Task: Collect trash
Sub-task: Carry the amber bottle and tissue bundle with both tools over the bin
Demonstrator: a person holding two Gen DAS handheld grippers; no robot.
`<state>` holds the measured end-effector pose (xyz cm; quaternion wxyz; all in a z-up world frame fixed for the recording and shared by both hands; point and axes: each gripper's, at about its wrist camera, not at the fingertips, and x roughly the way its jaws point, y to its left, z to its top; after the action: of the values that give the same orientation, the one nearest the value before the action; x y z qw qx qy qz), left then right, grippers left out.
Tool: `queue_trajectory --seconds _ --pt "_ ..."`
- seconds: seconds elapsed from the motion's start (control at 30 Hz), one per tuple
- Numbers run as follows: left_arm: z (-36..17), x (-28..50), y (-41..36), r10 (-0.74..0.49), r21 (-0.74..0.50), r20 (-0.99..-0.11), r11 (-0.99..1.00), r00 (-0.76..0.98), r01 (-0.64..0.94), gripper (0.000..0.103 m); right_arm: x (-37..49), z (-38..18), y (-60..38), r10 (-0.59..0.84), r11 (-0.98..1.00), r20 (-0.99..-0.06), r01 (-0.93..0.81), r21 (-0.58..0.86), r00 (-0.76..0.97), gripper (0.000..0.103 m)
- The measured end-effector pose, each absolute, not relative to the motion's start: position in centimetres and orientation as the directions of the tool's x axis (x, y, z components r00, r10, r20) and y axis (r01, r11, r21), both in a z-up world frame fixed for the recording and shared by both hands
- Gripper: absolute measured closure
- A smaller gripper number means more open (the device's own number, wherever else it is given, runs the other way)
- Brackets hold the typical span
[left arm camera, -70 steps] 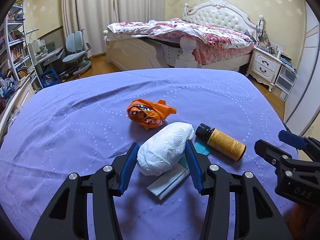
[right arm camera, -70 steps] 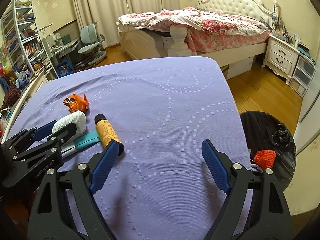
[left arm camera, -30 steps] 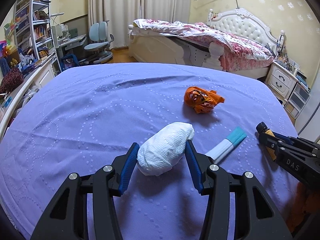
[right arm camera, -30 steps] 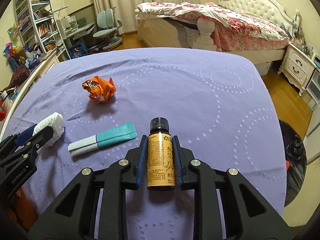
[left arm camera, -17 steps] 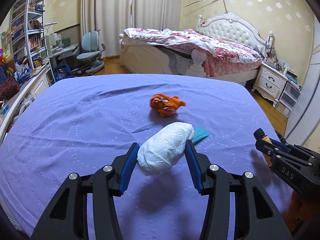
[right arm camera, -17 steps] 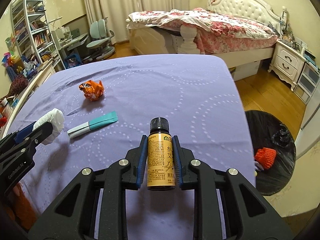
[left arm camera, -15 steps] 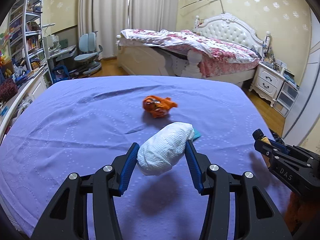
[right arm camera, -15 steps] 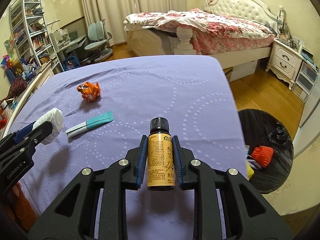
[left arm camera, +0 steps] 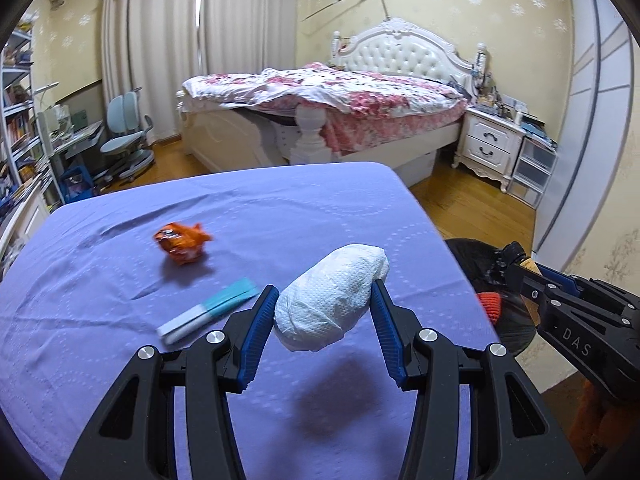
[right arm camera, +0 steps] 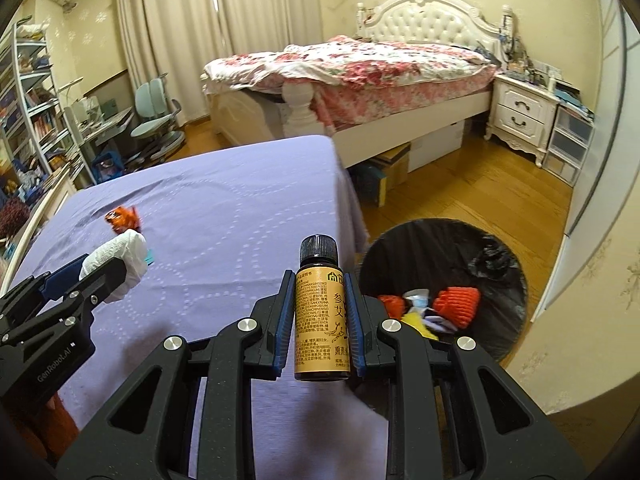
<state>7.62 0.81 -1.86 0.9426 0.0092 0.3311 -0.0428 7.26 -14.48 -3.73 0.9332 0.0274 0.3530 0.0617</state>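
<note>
My left gripper [left arm camera: 324, 316] is shut on a crumpled white paper wad [left arm camera: 332, 304] and holds it above the purple table [left arm camera: 280, 220]. My right gripper [right arm camera: 320, 304] is shut on a small brown bottle [right arm camera: 322, 320] with a yellow label and black cap, held upright near the table's right edge. Just beyond it, on the floor, stands a black-lined trash bin [right arm camera: 492, 264] holding orange and other trash. An orange crumpled wrapper [left arm camera: 182, 242] and a teal-and-white packet [left arm camera: 208, 310] lie on the table. The wad also shows at the left of the right wrist view [right arm camera: 120, 256].
A bed with a floral cover [right arm camera: 360, 68] stands behind the table, a white nightstand [right arm camera: 524, 116] to its right. A desk chair [left arm camera: 128, 136] and shelves [right arm camera: 24, 112] stand at the left. Wooden floor [right arm camera: 460, 192] lies between table and bed.
Both grippers have swung right with their loads. The right gripper with the bottle now sits at the table's right edge beside the bin; the wrapper and packet have shifted left in the left wrist view.
</note>
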Motion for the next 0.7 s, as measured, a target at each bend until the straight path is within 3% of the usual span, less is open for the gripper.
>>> queue_trajectory --seconds 0.7 --pt "-3.8 14.3 -10.3 -0.17 0.011 -0.661 0.972 0.731 0.236 0.054 11.0 -5.0 -25.8 0.01 0.99 -0.658 0.086 0.114 0.753 0.079"
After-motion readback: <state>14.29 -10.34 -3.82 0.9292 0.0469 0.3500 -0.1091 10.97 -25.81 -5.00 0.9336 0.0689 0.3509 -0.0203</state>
